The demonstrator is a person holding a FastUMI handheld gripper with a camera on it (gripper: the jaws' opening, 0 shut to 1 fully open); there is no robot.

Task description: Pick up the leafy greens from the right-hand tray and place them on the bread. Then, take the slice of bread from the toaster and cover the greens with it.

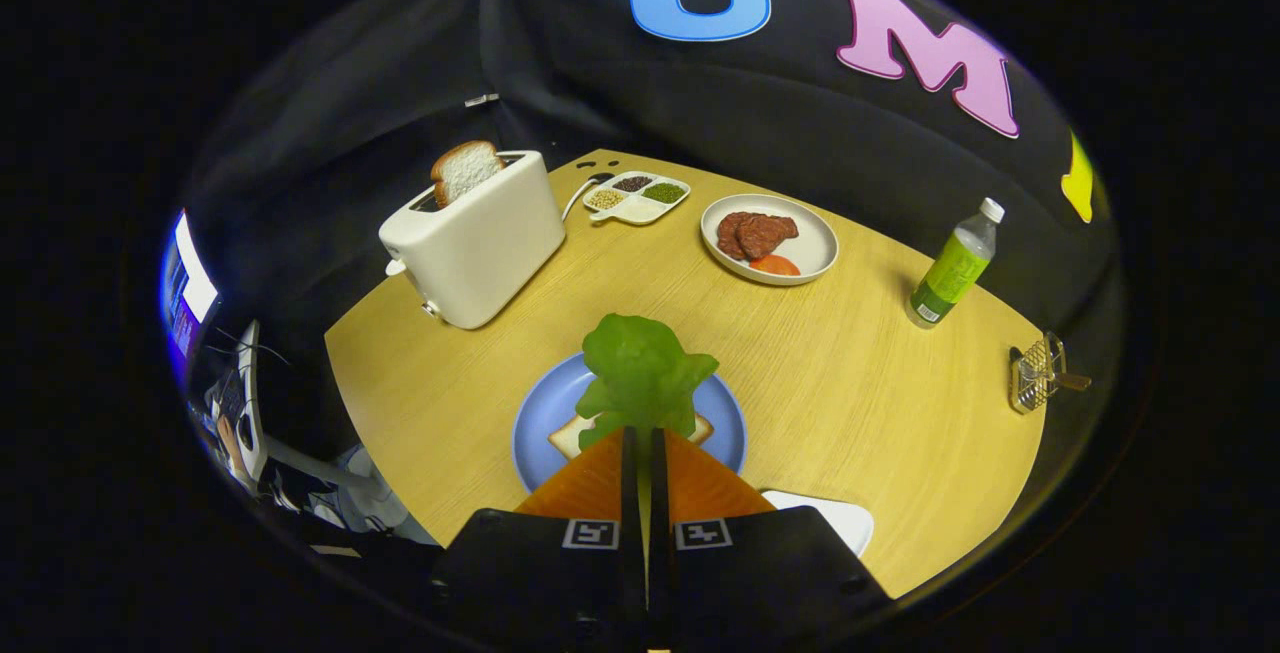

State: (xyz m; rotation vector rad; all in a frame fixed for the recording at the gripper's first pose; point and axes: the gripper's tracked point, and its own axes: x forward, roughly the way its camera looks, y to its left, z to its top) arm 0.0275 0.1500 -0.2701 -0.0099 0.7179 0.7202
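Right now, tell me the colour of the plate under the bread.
Light blue, in the gripper view: the plate lies beneath the bread.

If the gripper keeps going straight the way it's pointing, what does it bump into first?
Probably the slice of bread on the blue plate, just ahead of the gripper, which is shut on the leafy greens. Depth is hard to judge, so it may hang well above the bread.

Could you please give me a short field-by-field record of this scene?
gripper: gripper shut on the greens
greens: greens held above the bread on the blue plate
bread: bread lying on the blue plate
toaster: toaster with a slice sticking up
white plate: white plate with meat
bottle: bottle standing upright
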